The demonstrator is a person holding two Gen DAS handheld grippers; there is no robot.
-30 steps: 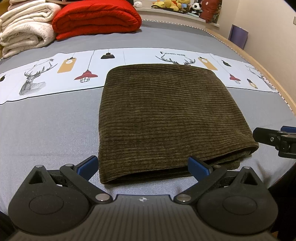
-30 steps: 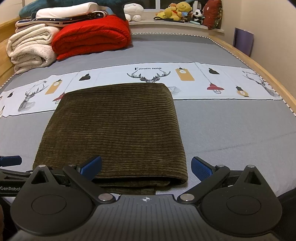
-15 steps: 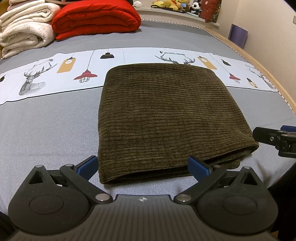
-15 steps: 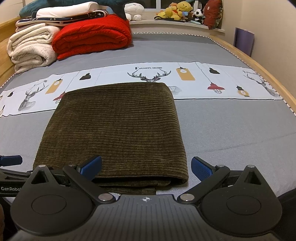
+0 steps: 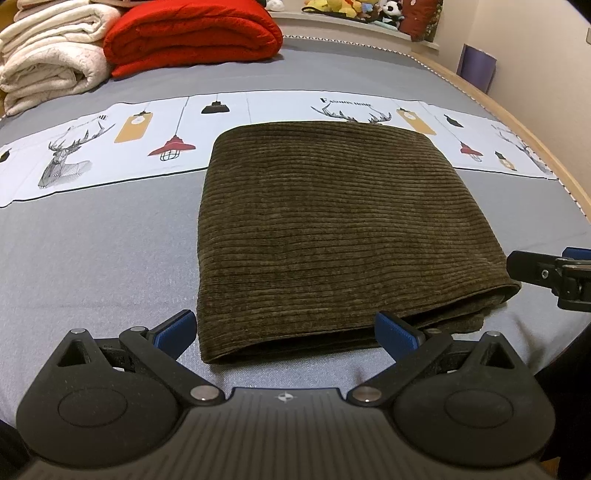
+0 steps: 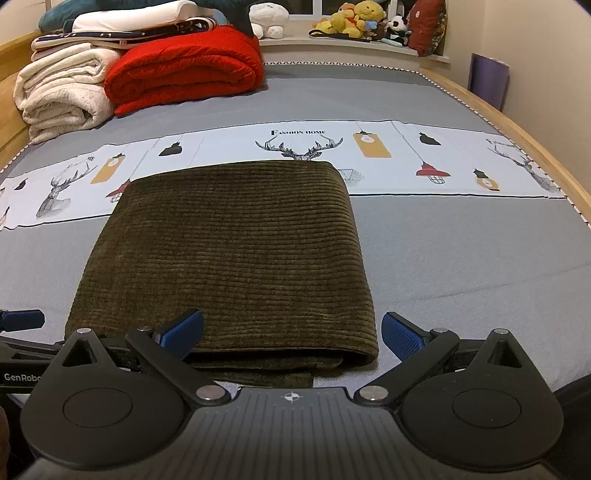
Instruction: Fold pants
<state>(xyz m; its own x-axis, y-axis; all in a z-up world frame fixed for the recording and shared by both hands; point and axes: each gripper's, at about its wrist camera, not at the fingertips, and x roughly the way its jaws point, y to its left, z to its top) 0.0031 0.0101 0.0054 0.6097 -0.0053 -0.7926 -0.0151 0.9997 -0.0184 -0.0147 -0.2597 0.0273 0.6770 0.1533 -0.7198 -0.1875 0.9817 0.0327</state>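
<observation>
The olive-green corduroy pants lie folded into a flat rectangular stack on the grey bed; they also show in the right wrist view. My left gripper is open and empty, just in front of the stack's near edge. My right gripper is open and empty, at the near edge toward the stack's right corner. The layered fold edges face both grippers. The right gripper's fingers show at the right edge of the left wrist view, beside the stack's corner.
The grey bedsheet has a white printed band behind the pants. A folded red blanket and cream blankets sit at the far left. Plush toys line the windowsill. The bed's wooden rim runs along the right.
</observation>
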